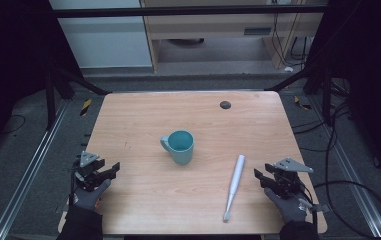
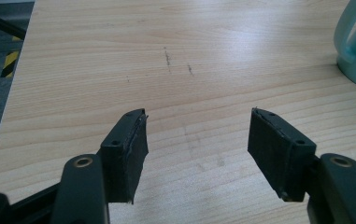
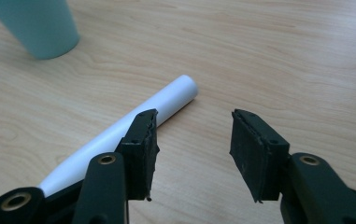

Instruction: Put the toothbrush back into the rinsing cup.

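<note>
right gripper (image 1: 264,176): jaws apart, empty | white toothbrush handle (image 1: 234,184): on table, just left of it

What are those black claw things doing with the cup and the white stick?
A person holds a gripper in each hand at a wooden table. Both are open and hold nothing. The left gripper rests near the table's left edge, apart from the teal cup standing upright in the middle. The right gripper sits beside the white stick, which lies flat on the table. Nothing has been picked up yet.
</note>
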Motion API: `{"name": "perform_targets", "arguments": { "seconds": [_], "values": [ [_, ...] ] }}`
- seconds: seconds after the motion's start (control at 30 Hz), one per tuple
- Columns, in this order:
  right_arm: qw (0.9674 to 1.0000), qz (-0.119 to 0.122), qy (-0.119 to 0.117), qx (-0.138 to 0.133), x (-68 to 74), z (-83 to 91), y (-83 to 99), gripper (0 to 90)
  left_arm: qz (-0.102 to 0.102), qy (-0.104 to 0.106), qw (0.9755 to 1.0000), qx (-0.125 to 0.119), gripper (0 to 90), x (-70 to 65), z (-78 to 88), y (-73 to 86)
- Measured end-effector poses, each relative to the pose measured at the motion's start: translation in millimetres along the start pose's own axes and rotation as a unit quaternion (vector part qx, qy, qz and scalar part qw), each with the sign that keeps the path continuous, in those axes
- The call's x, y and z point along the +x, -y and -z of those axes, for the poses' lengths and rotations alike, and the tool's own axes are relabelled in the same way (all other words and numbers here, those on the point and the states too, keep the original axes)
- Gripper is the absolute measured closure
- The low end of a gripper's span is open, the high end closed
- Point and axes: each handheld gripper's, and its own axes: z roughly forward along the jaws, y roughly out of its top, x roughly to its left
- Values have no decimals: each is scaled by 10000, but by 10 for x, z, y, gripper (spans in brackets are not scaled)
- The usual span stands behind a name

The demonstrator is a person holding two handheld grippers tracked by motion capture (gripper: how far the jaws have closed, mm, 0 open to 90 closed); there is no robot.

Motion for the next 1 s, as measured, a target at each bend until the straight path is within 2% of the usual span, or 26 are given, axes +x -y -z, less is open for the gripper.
{"name": "perform_targets", "arguments": {
  "seconds": [0.07, 0.17, 0.2, 0.27, 0.37, 0.5, 0.57, 0.83, 1.0],
  "values": [
    [9998, 80, -169, 85, 33, 13, 24, 513, -14, 10, 10000, 38, 369, -3, -10, 5],
    [9994, 132, -269, 170, 62, 8, 36, 523, -10, 27, 10000, 46, 372, -5, -12, 14],
    [9988, 181, -386, 256, 108, 11, 39, 543, -35, 40, 10000, 60, 375, -4, -10, 16],
    [9986, 249, -378, 273, 122, 10, 42, 550, -45, 44, 10000, 61, 376, -5, -13, 15],
    [9975, 335, -515, 343, 194, 25, 27, 595, -77, 45, 9999, 103, 377, -4, -32, 19],
    [9962, 316, -698, 408, 261, 36, 46, 651, -54, 37, 9999, 128, 378, -1, -43, 26],
    [9948, 305, -830, 507, 301, 30, 63, 694, -72, 30, 9999, 147, 378, -3, -49, 26],
    [9877, 542, -1240, 787, 458, -5, 106, 850, -106, 50, 9998, 186, 379, -17, -69, 36],
    [9838, 618, -1355, 993, 537, -49, 129, 897, -147, 53, 9996, 214, 380, -32, -76, 36]
  ]
}}
